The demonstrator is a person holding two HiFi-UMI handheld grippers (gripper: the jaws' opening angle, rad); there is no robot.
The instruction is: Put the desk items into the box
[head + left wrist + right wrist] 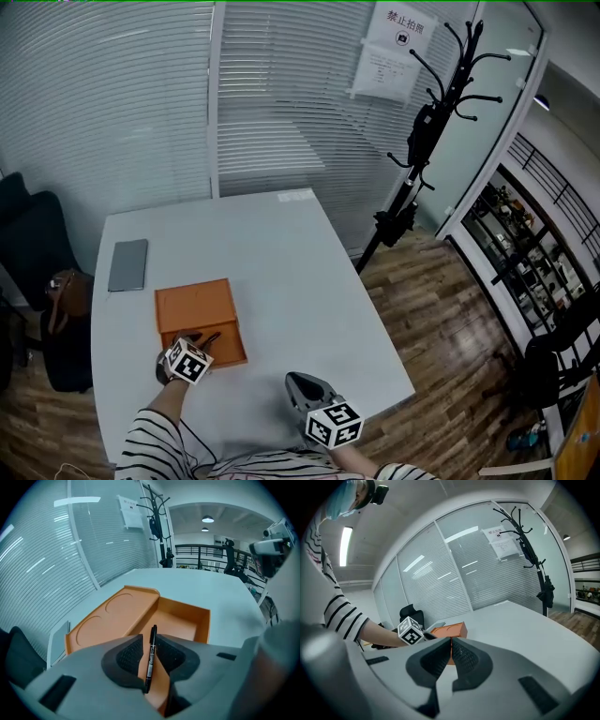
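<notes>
An open orange box (221, 339) lies on the white table (291, 272) with its lid (192, 304) attached at the far side. My left gripper (199, 347) hovers at the box's near edge, shut on a black pen (151, 656). In the left gripper view the pen points forward over the box's empty tray (180, 623). My right gripper (302, 384) is near the table's front edge, right of the box, its jaws shut with nothing between them (451, 643). The right gripper view looks toward the box (451, 630) and the left gripper's marker cube (411, 631).
A flat grey tablet-like slab (128, 264) lies on the table's left side behind the box. A dark chair (33, 248) and a bag (64, 292) stand left of the table. A black coat stand (427, 141) rises at the right, beyond the table.
</notes>
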